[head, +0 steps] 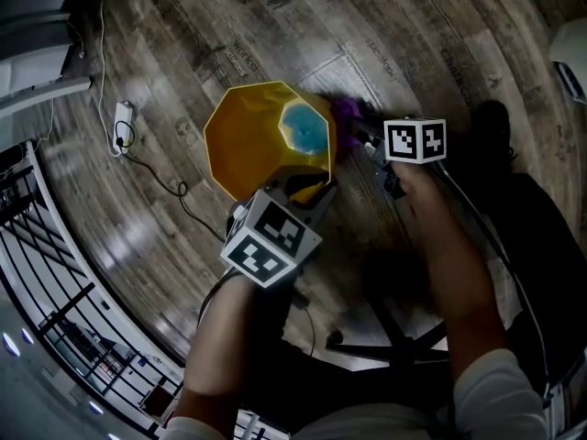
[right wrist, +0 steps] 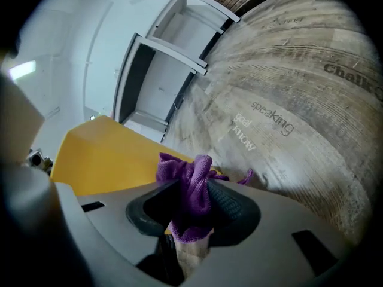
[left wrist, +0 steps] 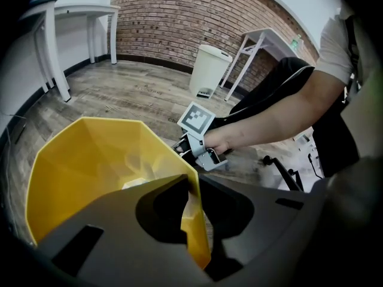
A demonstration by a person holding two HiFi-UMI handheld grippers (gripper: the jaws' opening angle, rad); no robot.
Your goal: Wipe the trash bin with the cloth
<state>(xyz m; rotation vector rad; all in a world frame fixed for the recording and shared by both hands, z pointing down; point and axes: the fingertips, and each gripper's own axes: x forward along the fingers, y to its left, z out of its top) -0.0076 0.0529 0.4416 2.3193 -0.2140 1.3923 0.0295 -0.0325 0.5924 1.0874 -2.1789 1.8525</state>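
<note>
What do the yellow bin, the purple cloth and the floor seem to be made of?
Bin: likely plastic, smooth, slightly glossy; thin faceted walls.
Cloth: soft fabric, maybe microfibre; fuzzy, crumpled folds.
Floor: wood or wood-look planks, low sheen; grain and seams show.

This looks like an office or studio space rather than a home. A bare brick wall (left wrist: 173, 17) closes the far end, and plain white tables (left wrist: 84, 8) on thin legs stand about, with a white lidded bin (left wrist: 210, 64) near one. The wood-plank floor (head: 440, 44) has printed words (right wrist: 272, 119) across it. A power strip (head: 122, 117) trails its cable there, a black railing (head: 55, 273) runs along one side, and a black star-shaped chair base (head: 394, 348) stands close by.
</note>
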